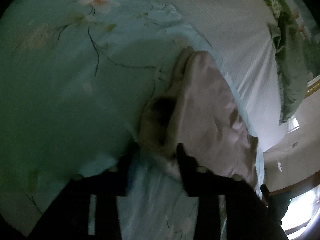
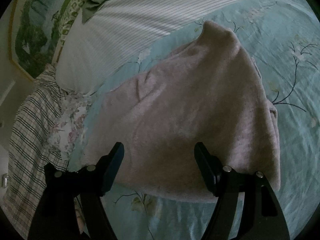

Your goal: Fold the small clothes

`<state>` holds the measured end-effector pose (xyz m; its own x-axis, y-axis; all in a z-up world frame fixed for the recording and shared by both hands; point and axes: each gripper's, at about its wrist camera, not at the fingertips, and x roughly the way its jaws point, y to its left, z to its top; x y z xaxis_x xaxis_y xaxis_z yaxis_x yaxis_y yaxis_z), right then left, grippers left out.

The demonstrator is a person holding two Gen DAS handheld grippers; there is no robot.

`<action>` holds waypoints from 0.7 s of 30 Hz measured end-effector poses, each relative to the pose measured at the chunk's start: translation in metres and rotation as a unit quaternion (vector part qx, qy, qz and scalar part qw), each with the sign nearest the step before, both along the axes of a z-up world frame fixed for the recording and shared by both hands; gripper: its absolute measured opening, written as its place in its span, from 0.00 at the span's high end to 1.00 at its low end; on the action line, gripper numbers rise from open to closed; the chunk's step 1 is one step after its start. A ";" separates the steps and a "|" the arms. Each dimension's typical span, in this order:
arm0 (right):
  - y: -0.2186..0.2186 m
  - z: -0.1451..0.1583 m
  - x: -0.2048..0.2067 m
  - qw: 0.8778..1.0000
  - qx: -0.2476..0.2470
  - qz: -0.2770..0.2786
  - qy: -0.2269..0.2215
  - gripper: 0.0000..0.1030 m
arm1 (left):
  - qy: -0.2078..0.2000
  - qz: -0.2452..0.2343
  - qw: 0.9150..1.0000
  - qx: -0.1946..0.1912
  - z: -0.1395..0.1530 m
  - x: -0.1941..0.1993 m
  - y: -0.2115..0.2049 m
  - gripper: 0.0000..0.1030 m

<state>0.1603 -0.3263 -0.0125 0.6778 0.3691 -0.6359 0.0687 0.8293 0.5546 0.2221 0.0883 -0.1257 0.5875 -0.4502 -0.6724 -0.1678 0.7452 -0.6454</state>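
I see the pink fleece garment (image 2: 190, 108) lying on the pale blue floral bedspread (image 2: 290, 60). My left gripper (image 1: 158, 150) straddles its bunched edge; grip unclear. My right gripper (image 2: 159, 152) hangs wide open, empty, above it.

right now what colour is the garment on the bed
Dusty pink, plain with no print; the right wrist view shows it best.

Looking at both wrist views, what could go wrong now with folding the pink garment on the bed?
1. The left gripper stands at the bunched corner of the pink garment; closing there might also pinch the floral bedsheet beneath.
2. The right gripper is open over the near hem, gripping nothing, so a pull from the left could drag the whole garment instead of folding it.
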 end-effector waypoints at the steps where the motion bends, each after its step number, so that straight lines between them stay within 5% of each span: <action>1: 0.000 0.000 0.001 1.000 0.000 0.000 0.001 0.29 | -0.003 -0.005 1.000 -0.004 0.000 -0.003 -0.003 0.49; 4: -0.001 0.000 0.004 1.000 0.002 0.000 0.002 0.29 | -0.010 -0.009 1.000 -0.005 0.002 -0.001 -0.017 0.31; 7: -0.003 0.001 0.009 1.000 0.002 0.002 0.002 0.29 | -0.015 0.001 1.000 0.011 0.003 0.013 -0.026 0.30; 10: -0.005 0.004 0.013 1.000 -0.001 0.001 0.003 0.29 | -0.020 0.023 0.999 0.037 0.003 0.033 -0.029 0.42; 13: -0.012 0.005 0.027 1.000 0.009 0.012 0.014 0.29 | -0.020 0.020 0.999 0.032 0.005 0.049 -0.030 0.80; 16: -0.023 0.008 0.043 0.999 0.022 0.023 0.021 0.28 | -0.038 0.015 0.998 0.043 0.021 0.050 -0.041 0.91; 21: -0.037 0.014 0.059 0.998 0.044 0.028 0.025 0.28 | -0.107 -0.057 0.988 0.097 0.067 0.039 -0.101 0.92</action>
<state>0.2197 -0.3630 0.0020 0.6227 0.4622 -0.6314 0.0522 0.7806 0.6229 0.2614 -0.0131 -0.0589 0.6780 -0.3960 -0.6193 0.0486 0.8648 -0.4997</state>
